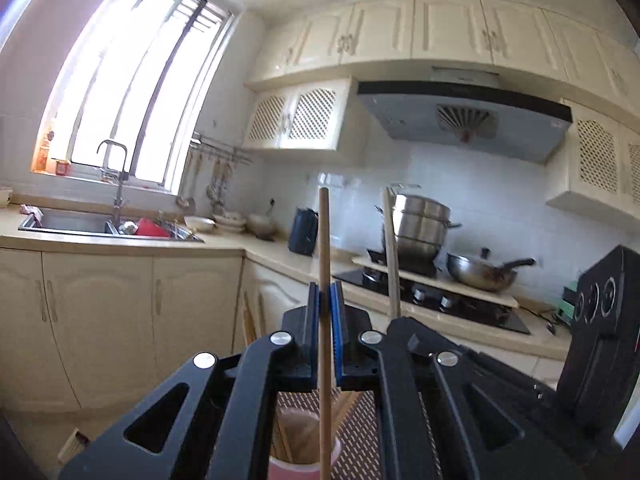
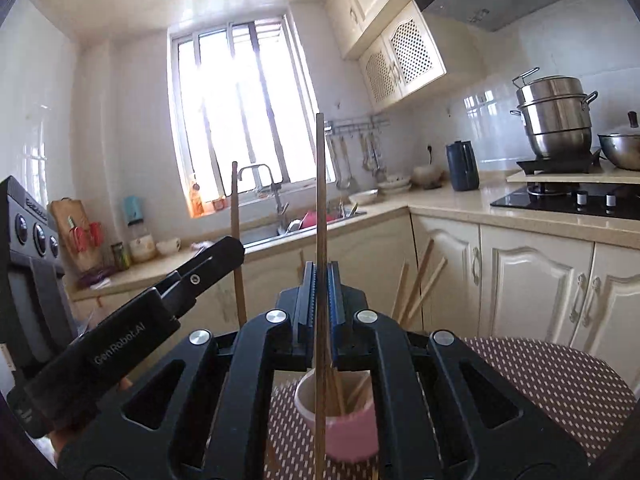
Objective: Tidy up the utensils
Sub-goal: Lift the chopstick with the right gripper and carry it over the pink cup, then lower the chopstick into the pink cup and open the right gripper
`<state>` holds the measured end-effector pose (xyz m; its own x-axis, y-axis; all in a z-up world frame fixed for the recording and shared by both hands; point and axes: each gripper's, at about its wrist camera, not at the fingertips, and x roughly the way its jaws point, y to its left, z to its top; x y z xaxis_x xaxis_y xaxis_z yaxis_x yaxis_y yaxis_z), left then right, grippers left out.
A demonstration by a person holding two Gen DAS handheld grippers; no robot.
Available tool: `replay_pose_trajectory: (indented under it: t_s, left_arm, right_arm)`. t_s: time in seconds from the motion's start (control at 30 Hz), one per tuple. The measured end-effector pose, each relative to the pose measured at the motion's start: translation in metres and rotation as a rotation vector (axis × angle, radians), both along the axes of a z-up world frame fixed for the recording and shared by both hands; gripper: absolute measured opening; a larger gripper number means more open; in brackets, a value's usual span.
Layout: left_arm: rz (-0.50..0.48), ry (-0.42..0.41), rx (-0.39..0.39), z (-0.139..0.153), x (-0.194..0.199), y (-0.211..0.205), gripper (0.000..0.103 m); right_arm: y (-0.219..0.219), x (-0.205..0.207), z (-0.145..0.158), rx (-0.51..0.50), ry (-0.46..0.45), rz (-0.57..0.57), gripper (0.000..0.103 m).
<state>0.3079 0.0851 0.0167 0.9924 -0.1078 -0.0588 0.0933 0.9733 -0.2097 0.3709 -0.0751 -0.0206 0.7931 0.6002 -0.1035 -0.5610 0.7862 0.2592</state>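
Matt wooden chopsticks (image 1: 325,240), glossy pink plastic cup (image 2: 352,436), shiny steel pots (image 1: 420,220), glossy tiles (image 1: 500,200).

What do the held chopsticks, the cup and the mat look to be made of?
Chopsticks: likely bare wood or bamboo, matte tan. Cup: probably plastic, smooth pink outside, cream inside. Mat: seemingly woven, brown with pale flecks.

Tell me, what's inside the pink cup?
Several wooden chopsticks stand leaning inside the pink cup. The cup's bottom and the sticks' lower ends are hidden by its wall and the right hand-held gripper.
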Motion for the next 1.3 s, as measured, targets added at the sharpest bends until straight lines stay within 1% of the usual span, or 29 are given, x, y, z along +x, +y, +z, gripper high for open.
replay_pose_trajectory:
  t_s: [0.17,0.23,0.4,0.47,0.5,0.57,0.63,0.67,0.73,0.8,1.03,1.23,1.27,1.3]
  left_arm:
    - [0.017,-0.028,-0.027,-0.003,0.029,0.008,0.006]
    - [0.026,-0.039,-0.020,-0.006,0.036,0.007,0.006]
    - [0.051,-0.064,-0.011,-0.013,0.046,0.010,0.006]
    - [0.055,-0.060,-0.021,-0.017,0.047,0.013,0.006]
    - [0.066,-0.071,-0.040,-0.016,0.046,0.016,0.006]
    - [0.033,-0.070,-0.056,-0.014,0.046,0.017,0.006]
    - [0.070,-0.093,-0.005,-0.014,0.045,0.013,0.006]
    - [0.069,-0.092,0.002,-0.014,0.046,0.012,0.006]
    - [0.057,-0.094,-0.012,-0.016,0.046,0.013,0.006]
    - [0.061,-0.092,0.003,-0.020,0.046,0.010,0.006]
    - [0.048,0.004,0.020,-0.041,0.049,0.009,0.006]
    - [0.041,0.078,0.044,-0.051,0.044,0.008,0.006]
    - [0.038,0.092,0.048,-0.052,0.043,0.008,0.007]
    - [0.038,0.104,0.053,-0.054,0.042,0.007,0.010]
  right_arm:
    - [0.011,0.018,-0.006,0.036,-0.045,-0.034,0.006]
    - [0.014,0.024,-0.009,0.044,-0.054,-0.045,0.006]
    - [0.022,0.031,-0.015,0.044,-0.082,-0.053,0.006]
    - [0.025,0.033,-0.019,0.033,-0.081,-0.054,0.006]
    - [0.027,0.033,-0.021,0.027,-0.081,-0.052,0.006]
    - [0.029,0.035,-0.025,0.014,-0.073,-0.049,0.006]
    - [0.028,0.034,-0.029,0.010,-0.069,-0.046,0.006]
    - [0.027,0.034,-0.030,0.012,-0.064,-0.045,0.006]
    - [0.027,0.031,-0.034,0.011,-0.060,-0.044,0.006]
    - [0.027,0.030,-0.037,0.000,-0.054,-0.044,0.006]
    - [0.023,0.020,-0.046,-0.029,-0.039,-0.042,0.006]
    - [0.018,0.012,-0.051,-0.052,-0.020,-0.037,0.006]
    - [0.017,0.010,-0.053,-0.057,-0.012,-0.035,0.006]
    - [0.017,0.009,-0.054,-0.063,-0.008,-0.033,0.006]
